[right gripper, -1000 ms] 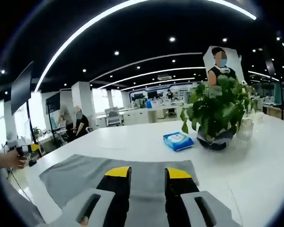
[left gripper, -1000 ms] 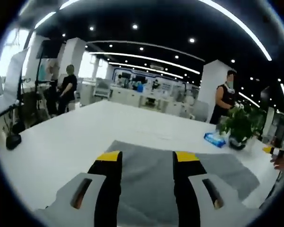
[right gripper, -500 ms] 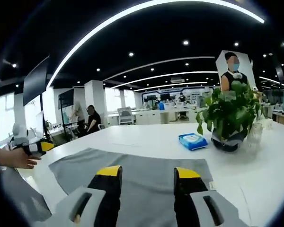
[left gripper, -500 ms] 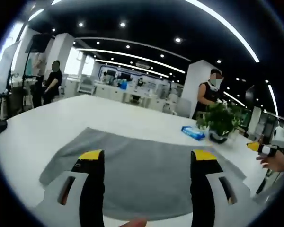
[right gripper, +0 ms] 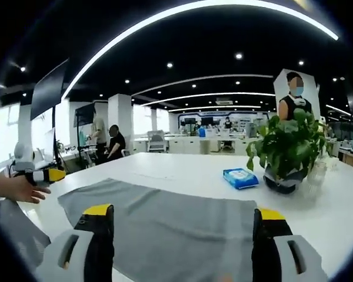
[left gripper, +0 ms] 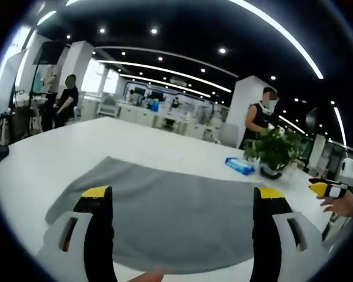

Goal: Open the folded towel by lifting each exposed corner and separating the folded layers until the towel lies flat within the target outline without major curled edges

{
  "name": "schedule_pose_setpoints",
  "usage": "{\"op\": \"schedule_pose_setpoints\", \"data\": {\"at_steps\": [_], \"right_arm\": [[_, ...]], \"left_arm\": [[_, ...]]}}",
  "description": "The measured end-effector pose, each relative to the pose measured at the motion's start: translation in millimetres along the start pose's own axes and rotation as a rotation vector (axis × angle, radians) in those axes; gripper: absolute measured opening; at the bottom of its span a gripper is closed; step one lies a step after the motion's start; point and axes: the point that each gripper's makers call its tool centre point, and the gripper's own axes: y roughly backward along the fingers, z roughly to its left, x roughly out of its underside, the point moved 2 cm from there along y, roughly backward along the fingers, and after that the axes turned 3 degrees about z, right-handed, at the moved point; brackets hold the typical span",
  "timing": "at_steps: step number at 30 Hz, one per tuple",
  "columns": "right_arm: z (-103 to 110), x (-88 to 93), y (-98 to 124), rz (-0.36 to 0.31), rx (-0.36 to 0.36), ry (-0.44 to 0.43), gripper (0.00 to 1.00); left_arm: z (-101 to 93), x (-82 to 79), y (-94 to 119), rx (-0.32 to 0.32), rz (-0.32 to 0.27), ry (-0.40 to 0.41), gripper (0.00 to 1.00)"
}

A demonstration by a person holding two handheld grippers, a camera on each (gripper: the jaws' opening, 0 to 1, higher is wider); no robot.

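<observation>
A grey towel lies spread on the white table, its edges fairly smooth. My left gripper hovers above its near edge, jaws wide apart with nothing between them. In the right gripper view the same towel stretches across the table, and my right gripper stands open over it, holding nothing. The left gripper comes in at the left of the right gripper view in a hand. The right gripper appears at the right edge of the left gripper view.
A potted plant and a blue wipes packet stand on the table beyond the towel, also seen as plant and packet. A person stands behind the plant. Other people are at far desks.
Both grippers' jaws have spread wider over the last second. Both cameras have lifted and drawn back, so more of the towel lies in view.
</observation>
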Motion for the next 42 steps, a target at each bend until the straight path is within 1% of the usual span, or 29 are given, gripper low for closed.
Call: {"op": "schedule_pose_setpoints", "data": {"at_steps": [2,4,7,11,13,16,19,23,31,36,42], "right_arm": [[-3.0,-0.9,0.7,-0.007,0.01,-0.015,1.0],[-4.3,-0.7,1.5,-0.007,0.016,-0.025,1.0],[-5.1,1.0,2.1,0.0,0.019,-0.022,1.0],[-6.0,1.8,2.4,0.0,0.018,-0.03,1.0],[-5.4,3.9,2.3,0.01,0.014,-0.033,1.0],[-6.2,3.5,2.5,0.008,0.019,-0.025,1.0],[-6.2,3.6,2.8,0.01,0.019,-0.028,1.0],[-7.4,4.3,3.2,0.012,0.022,-0.03,1.0],[-8.3,5.2,3.7,0.016,0.028,-0.032,0.99],[-7.5,5.7,3.6,0.021,0.028,-0.025,0.99],[-7.2,7.2,3.1,0.029,0.025,-0.018,0.98]], "left_arm": [[-1.3,-0.5,-0.1,0.005,-0.005,0.003,0.99],[-2.9,2.0,-1.0,0.008,0.008,-0.003,0.99],[-7.1,5.2,-1.7,0.011,0.029,-0.046,0.99],[-9.1,6.1,-1.3,0.011,0.034,-0.068,0.99],[-9.7,9.0,-1.9,0.014,0.048,-0.072,0.99],[-11.9,9.2,-2.1,0.013,0.052,-0.111,0.99],[-9.1,8.8,-2.8,0.016,0.052,-0.116,0.99],[-7.1,12.2,-4.6,0.013,0.072,-0.137,0.99],[-11.0,12.4,-5.1,0.023,0.07,-0.174,0.99],[-10.8,11.5,-5.3,0.023,0.066,-0.183,0.99],[-9.5,11.8,-5.0,0.02,0.066,-0.175,0.98]]}}
